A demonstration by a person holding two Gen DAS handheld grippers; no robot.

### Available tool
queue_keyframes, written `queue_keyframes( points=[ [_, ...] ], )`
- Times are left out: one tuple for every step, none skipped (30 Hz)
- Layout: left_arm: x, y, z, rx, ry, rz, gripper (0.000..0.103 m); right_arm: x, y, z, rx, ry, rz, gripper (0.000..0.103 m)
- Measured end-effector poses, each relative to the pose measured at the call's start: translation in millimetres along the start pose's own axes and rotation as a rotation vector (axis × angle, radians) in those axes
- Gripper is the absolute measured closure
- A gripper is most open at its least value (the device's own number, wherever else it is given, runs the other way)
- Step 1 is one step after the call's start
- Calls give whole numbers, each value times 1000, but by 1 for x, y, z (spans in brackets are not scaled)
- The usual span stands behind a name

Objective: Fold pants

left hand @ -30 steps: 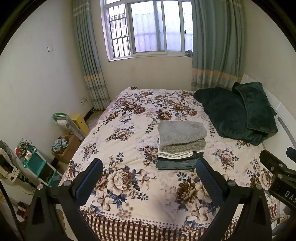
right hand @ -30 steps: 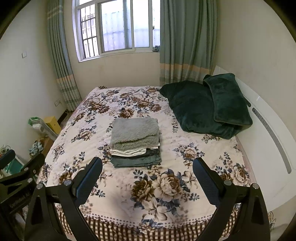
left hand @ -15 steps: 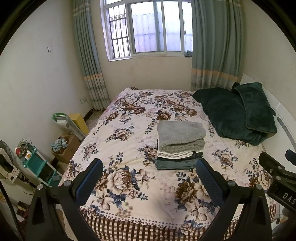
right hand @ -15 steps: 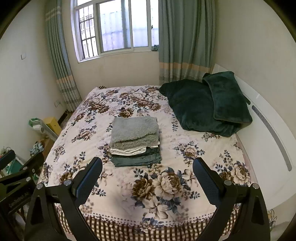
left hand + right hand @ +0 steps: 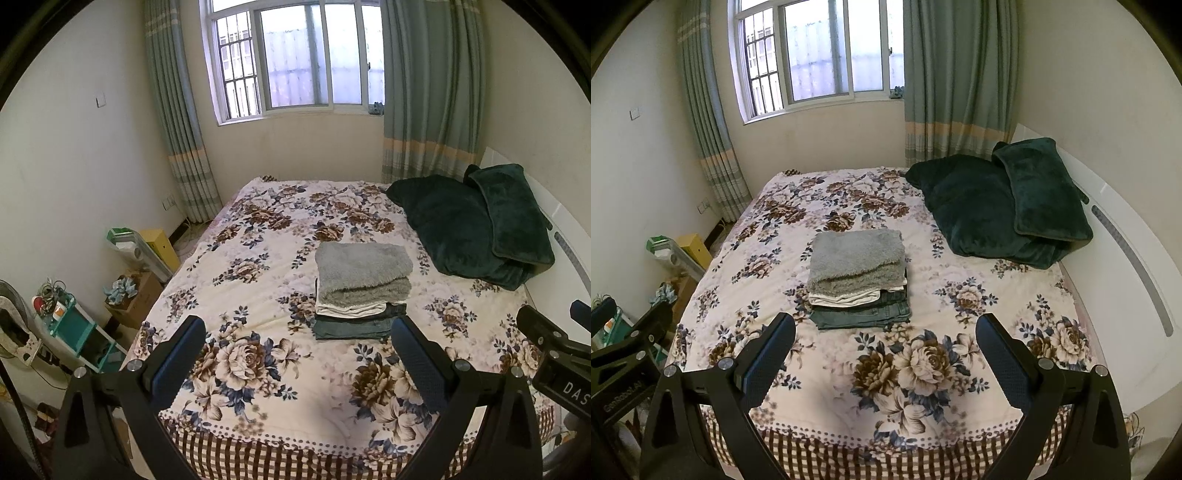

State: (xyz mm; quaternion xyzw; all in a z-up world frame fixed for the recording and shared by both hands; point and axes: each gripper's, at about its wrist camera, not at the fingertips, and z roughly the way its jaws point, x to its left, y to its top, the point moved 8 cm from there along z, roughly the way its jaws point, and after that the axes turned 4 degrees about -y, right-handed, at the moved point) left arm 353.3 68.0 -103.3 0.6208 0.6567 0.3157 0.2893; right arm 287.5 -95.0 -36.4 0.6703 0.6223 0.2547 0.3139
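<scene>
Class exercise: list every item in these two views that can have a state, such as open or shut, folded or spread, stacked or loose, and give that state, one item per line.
Left tongs: open, empty, held above the bed's foot.
Right tongs: open, empty.
Pile of clothes: folded, stacked on the bed.
Grey fleece item: folded, top of pile.
Dark green pants: folded, bottom of pile.
Floral bedspread: spread flat.
Green blanket: bunched beside the headboard.
Curtains: drawn apart.
</scene>
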Motion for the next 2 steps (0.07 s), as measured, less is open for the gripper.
queue_keyframes(
  points=[
    [1, 1, -1, 0, -3, 2, 0, 0, 0, 0, 0, -2, -1, 3],
    [2, 2, -1, 3, -6, 1, 0, 0, 1, 0, 0, -1, 1, 3]
  ],
)
